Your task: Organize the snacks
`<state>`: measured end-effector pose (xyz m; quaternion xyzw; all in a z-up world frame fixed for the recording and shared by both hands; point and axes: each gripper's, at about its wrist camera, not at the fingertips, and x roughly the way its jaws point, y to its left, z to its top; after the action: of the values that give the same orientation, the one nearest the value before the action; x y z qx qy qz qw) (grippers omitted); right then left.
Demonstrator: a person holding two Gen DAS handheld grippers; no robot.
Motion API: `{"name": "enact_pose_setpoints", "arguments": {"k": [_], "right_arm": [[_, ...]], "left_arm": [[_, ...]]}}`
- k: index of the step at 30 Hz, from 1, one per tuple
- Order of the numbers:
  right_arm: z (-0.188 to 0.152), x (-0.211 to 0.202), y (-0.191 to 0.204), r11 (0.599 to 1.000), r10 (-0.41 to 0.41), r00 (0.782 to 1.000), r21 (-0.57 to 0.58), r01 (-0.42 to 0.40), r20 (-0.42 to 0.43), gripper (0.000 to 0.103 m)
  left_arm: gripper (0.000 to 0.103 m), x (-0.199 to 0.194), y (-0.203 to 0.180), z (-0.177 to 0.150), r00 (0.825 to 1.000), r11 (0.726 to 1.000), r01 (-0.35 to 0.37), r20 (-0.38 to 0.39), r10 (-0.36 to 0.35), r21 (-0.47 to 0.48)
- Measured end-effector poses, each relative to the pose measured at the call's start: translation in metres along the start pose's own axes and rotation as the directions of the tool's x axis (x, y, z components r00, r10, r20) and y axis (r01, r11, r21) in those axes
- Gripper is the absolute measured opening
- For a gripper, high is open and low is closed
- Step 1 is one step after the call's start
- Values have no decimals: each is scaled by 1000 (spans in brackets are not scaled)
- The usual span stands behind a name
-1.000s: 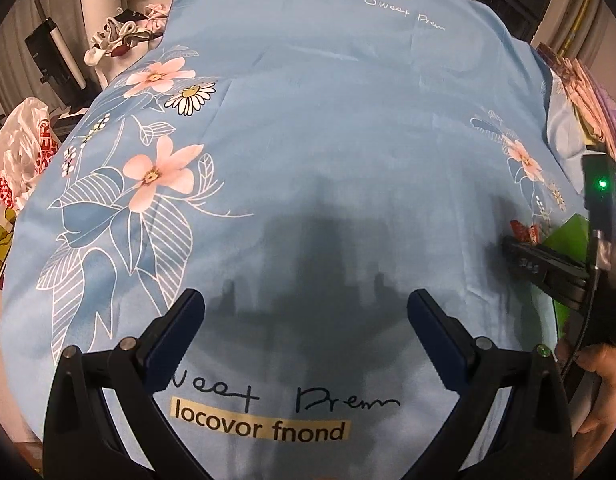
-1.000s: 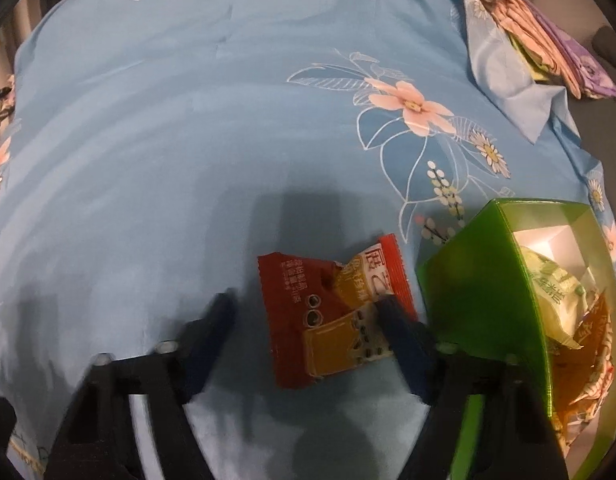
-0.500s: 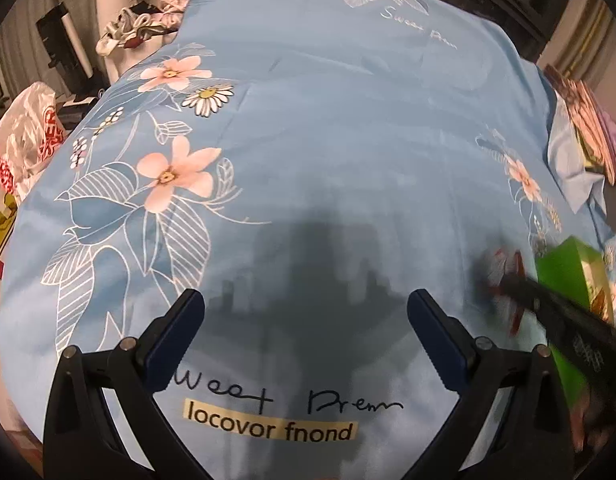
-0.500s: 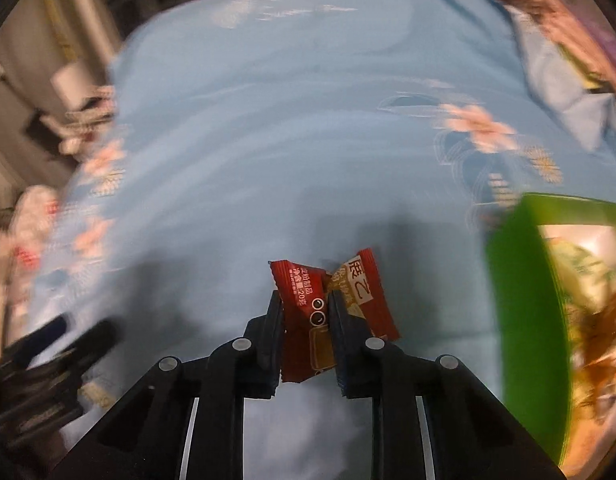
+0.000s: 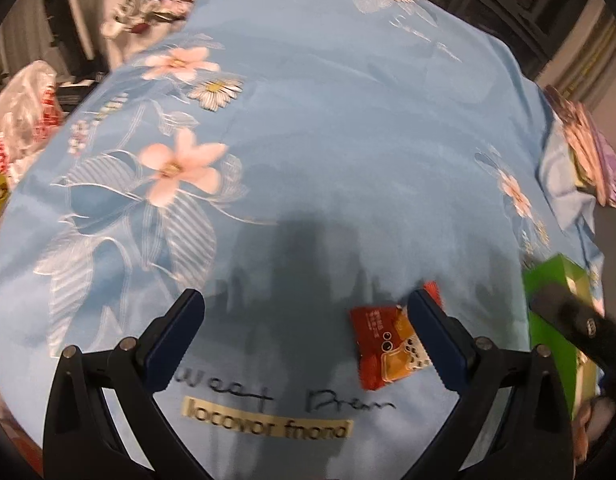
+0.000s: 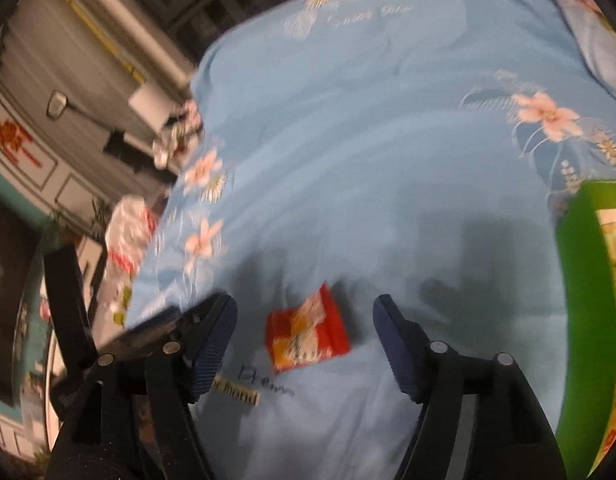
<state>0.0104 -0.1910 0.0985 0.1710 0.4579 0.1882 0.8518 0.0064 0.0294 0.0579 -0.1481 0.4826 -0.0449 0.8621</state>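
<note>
On the blue floral sheet, the red snack packet lies between the right gripper's wide-open jaws.

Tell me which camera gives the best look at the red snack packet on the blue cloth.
The right wrist view: the red snack packet lies whole and unobstructed on the blue cloth, in the gap of the open right gripper, though blurred. The left wrist view shows its print sharper, but a finger of the left gripper covers its right edge.
</note>
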Motion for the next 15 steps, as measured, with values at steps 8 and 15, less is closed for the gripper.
{"name": "enact_pose_setpoints", "arguments": {"k": [8, 15], "right_arm": [[8, 38, -14, 994, 80, 994, 75, -74, -80, 72], [3, 71, -16, 993, 72, 982, 108, -54, -177, 72]], "left_arm": [[100, 16, -13, -10, 989, 995, 96, -111, -95, 2], [92, 25, -21, -19, 986, 996, 81, -151, -76, 28]]}}
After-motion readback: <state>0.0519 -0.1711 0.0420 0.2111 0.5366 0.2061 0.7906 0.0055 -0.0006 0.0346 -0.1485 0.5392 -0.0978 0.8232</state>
